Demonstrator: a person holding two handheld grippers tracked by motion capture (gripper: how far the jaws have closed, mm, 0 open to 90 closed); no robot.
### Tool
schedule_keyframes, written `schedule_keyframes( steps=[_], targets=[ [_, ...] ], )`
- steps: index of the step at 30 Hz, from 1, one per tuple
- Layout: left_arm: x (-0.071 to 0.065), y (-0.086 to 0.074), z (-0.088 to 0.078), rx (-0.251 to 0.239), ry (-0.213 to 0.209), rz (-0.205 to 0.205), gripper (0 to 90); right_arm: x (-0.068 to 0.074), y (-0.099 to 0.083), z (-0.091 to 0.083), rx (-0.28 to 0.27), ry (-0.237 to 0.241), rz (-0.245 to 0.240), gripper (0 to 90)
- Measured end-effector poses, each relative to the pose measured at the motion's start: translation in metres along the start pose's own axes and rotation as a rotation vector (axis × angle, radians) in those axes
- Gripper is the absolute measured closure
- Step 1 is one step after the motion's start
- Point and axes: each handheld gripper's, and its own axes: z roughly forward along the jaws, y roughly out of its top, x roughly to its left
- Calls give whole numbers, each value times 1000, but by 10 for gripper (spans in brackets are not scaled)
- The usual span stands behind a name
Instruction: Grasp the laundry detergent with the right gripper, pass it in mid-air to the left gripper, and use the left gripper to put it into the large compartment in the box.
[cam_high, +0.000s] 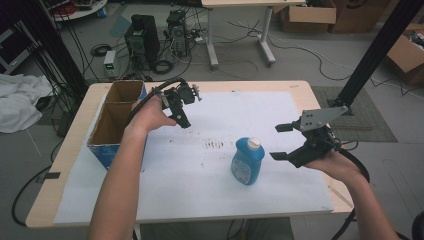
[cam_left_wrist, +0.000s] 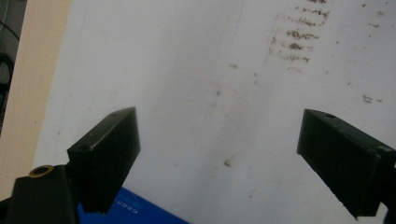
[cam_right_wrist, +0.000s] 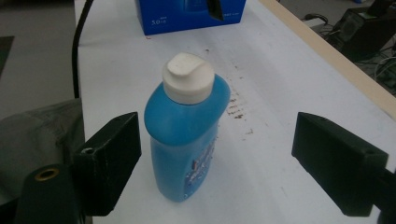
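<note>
A blue bottle with a white cap stands upright on the white sheet, right of the table's middle. My right gripper hangs open just to its right, jaws wide apart. In the right gripper view the bottle stands a little ahead of the jaws, left of centre, and the right gripper holds nothing. My left gripper is raised near the open cardboard box at the table's left. In the left gripper view it is open over the bare sheet, with a blue corner of the box below.
The box has blue outer walls and stands along the left edge of the table. Brown smudges mark the sheet near the middle. On the floor behind are computer towers, cables and cardboard boxes.
</note>
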Motion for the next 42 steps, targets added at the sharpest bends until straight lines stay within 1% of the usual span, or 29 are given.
schedule_keyframes(
  steps=[4,11,15,20,28,30,42],
  targets=[
    [0,-1,0,-2,1,-1,139,4,-1,6,-2,-1,-2,152],
    [0,-3,0,-3,1,-4,139,8,-5,15,2,-9,15,149],
    [0,-3,0,-4,0,-6,139,9,-9,21,7,1,18,149],
    [0,-4,0,-4,-1,-6,140,12,-10,28,7,-4,21,149],
    [0,-4,0,-8,-1,-6,140,17,-15,41,5,-1,31,148],
    [0,-4,0,-7,-1,-6,140,17,-16,42,4,1,32,148],
    [1,-4,1,-6,-4,-7,140,20,-19,55,-6,-27,46,149]
  ],
)
